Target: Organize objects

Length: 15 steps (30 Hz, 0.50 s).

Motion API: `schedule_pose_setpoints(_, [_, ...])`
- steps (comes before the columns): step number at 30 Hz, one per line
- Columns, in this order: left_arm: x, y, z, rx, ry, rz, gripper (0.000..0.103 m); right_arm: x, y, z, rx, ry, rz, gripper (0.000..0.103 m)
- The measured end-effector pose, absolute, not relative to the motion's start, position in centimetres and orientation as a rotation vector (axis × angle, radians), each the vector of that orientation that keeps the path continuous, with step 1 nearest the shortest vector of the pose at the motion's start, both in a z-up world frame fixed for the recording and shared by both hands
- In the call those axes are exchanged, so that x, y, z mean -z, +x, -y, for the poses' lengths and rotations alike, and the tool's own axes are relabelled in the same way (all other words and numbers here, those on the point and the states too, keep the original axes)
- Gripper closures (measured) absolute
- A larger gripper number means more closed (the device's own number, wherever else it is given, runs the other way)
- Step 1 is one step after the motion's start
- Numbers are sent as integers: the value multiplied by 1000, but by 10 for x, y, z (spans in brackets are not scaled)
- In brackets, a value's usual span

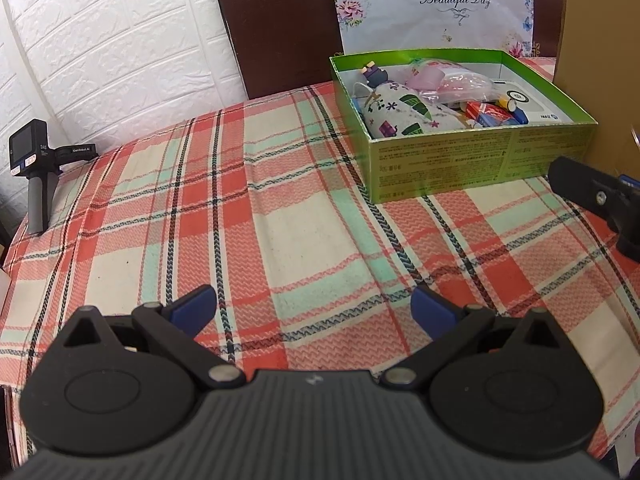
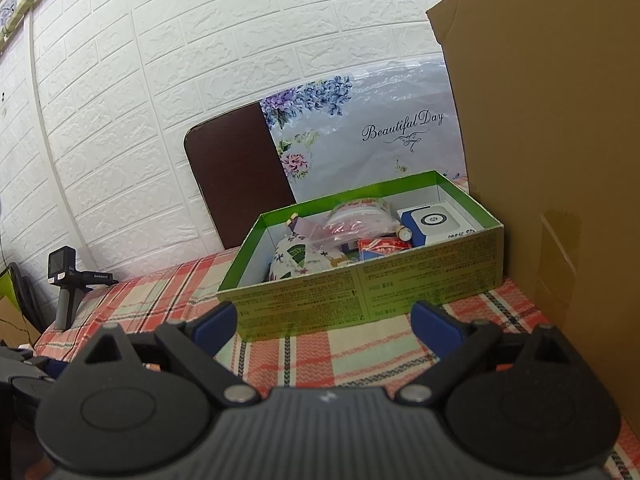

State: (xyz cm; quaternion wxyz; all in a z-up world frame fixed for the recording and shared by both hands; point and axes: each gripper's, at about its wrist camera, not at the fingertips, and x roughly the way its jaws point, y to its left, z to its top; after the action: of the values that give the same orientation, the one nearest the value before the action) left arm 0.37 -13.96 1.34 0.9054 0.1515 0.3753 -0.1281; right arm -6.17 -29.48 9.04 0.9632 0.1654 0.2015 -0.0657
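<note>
Green box (image 1: 460,160) of small items sits at table's far right corner; left gripper (image 1: 314,312) and right gripper (image 2: 324,320) both wide, empty

Plaid tablecloth (image 1: 280,208); cardboard sheet (image 2: 560,160)

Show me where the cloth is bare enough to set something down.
The widest bare patch of cloth runs from the left claw out to the handheld camera and back to the chair. A narrower strip lies between the green box and the right claw. The box itself is crowded, with cardboard close on its right.
</note>
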Motion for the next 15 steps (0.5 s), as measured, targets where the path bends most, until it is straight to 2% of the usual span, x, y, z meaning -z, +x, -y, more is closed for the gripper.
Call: schedule_pose_setpoints(15, [-13,4,140,270,306,-785,0,-89,-61,296,129,330,-412,6])
